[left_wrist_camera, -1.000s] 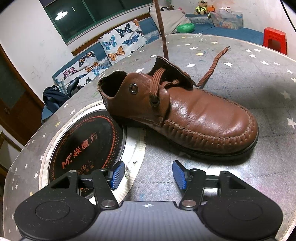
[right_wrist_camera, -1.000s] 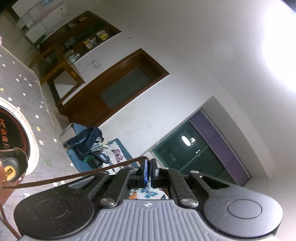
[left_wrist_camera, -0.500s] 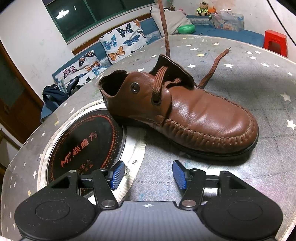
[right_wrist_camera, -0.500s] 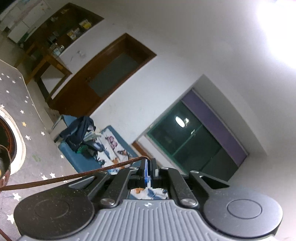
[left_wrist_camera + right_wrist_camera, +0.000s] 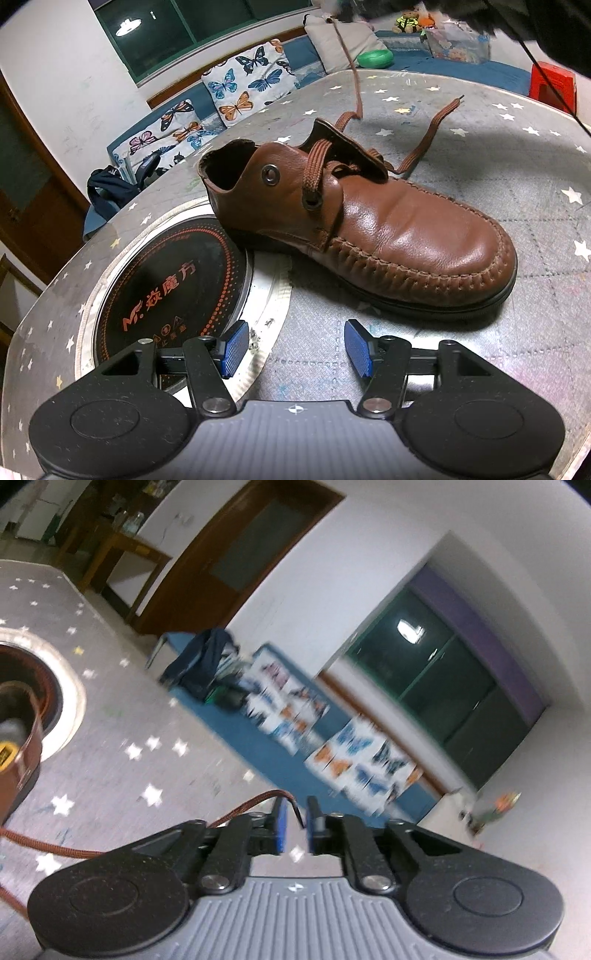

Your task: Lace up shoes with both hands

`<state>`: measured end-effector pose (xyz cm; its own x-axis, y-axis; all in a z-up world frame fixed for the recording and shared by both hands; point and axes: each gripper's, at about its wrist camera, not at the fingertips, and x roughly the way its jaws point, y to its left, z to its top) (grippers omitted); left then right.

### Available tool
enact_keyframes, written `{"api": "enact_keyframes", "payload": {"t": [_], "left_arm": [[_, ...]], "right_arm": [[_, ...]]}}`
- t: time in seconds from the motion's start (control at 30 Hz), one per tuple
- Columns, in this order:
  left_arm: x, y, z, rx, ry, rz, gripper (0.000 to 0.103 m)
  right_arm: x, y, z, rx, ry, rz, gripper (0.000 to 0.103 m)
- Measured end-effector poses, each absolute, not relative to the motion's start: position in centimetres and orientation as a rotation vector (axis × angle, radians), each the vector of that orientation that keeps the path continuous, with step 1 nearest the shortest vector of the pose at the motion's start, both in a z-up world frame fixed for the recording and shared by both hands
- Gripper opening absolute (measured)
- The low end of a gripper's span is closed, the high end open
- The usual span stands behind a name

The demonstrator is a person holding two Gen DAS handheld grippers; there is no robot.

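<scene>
We note a round grey table (image 5: pixel 480 122) patterned with stars, with a black induction hob (image 5: pixel 166 288) set into its top. On the table lies the brown leather shoe (image 5: pixel 388 236), on its sole, heel touching the hob's metal ring, toe toward the right of the left wrist view. Behind the table we see a blue sofa (image 5: pixel 461 66) with butterfly cushions (image 5: pixel 251 81).

Our left gripper (image 5: pixel 291 347) hovers near the shoe's side, jaws standing wide apart with only bare table between the blue pads (image 5: pixel 232 347).

The brown shoelace (image 5: pixel 317 162) passes through one eyelet on the near flap; the other eyelet there is empty. One free end lies flat on the table beyond the tongue. The other end rises off the shoe toward the top of the view.

In the blurred right wrist view, our right gripper (image 5: pixel 295 827) is opening; the lace tip (image 5: pixel 295 808) curls loose in the gap, no longer pinched.
</scene>
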<state>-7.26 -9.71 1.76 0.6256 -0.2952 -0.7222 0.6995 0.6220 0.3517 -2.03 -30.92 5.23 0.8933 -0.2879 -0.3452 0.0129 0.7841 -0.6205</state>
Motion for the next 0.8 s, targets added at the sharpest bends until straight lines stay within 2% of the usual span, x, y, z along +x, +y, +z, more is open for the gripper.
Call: {"api": "enact_keyframes", "payload": {"t": [0.03, 0.07, 0.47, 0.8], "left_arm": [[-7.3, -9.7, 1.8, 0.675, 0.669, -0.623, 0.061], [-7.2, -9.7, 1.8, 0.675, 0.669, -0.623, 0.061], [-7.3, -9.6, 1.8, 0.672, 0.661, -0.616, 0.063], [-7.4, -9.4, 1.7, 0.658, 0.662, -0.610, 0.063]], "right_arm": [[-2.1, -31.1, 4.7, -0.639, 0.463, -0.163, 0.026], [-2.2, -31.4, 4.1, -0.624, 0.482, -0.157, 0.028], [-6.9, -35.9, 0.2, -0.322, 0.677, -0.071, 0.028], [-8.0, -32.2, -2.4, -0.235, 0.660, 0.069, 0.032]]}}
